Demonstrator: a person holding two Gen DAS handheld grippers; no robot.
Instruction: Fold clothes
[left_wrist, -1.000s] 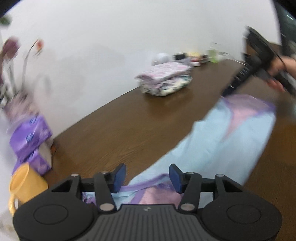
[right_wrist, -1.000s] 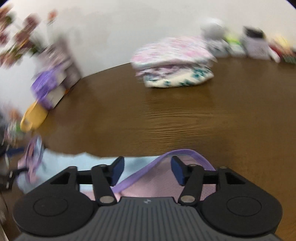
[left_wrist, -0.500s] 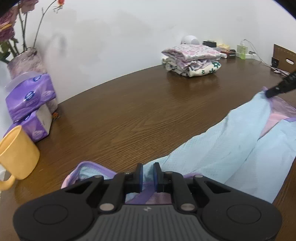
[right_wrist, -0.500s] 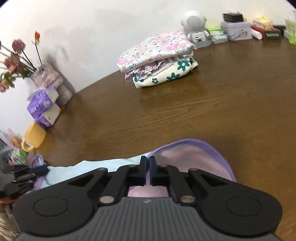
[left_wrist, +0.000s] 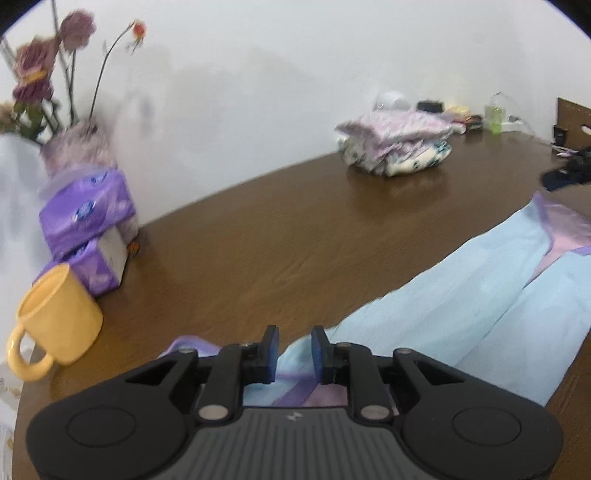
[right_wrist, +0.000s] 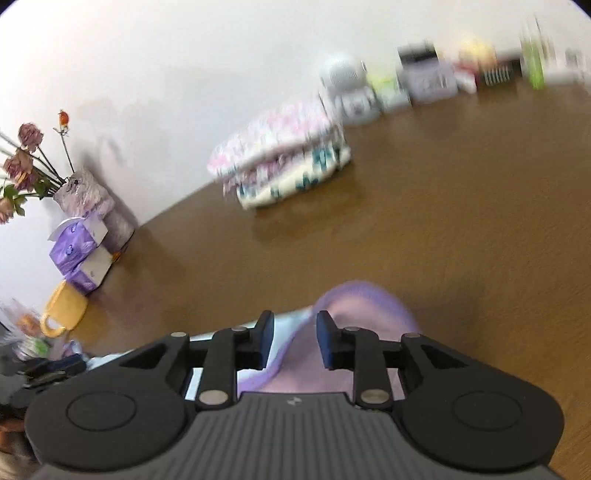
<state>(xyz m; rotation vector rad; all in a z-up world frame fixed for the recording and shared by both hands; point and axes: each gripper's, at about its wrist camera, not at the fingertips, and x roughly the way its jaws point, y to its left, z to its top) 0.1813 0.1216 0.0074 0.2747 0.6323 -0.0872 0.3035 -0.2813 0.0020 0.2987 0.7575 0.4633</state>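
Blue-and-lilac garment (left_wrist: 461, 306) half hidden under left gripper (left_wrist: 293, 349) and right gripper (right_wrist: 293, 338), both unclenched.

The table (left_wrist: 280, 240) is the landmark. A garment (left_wrist: 480, 291) lies spread along its near edge. A stack of folded clothes (left_wrist: 395, 147) sits on the table's far side, with small items (right_wrist: 436, 81) (too blurred to tell apart) behind it against the wall. At the table's left end stand tissue packs (left_wrist: 88, 225), a vase (left_wrist: 77, 155) behind them and a mug (left_wrist: 55, 321) before them.
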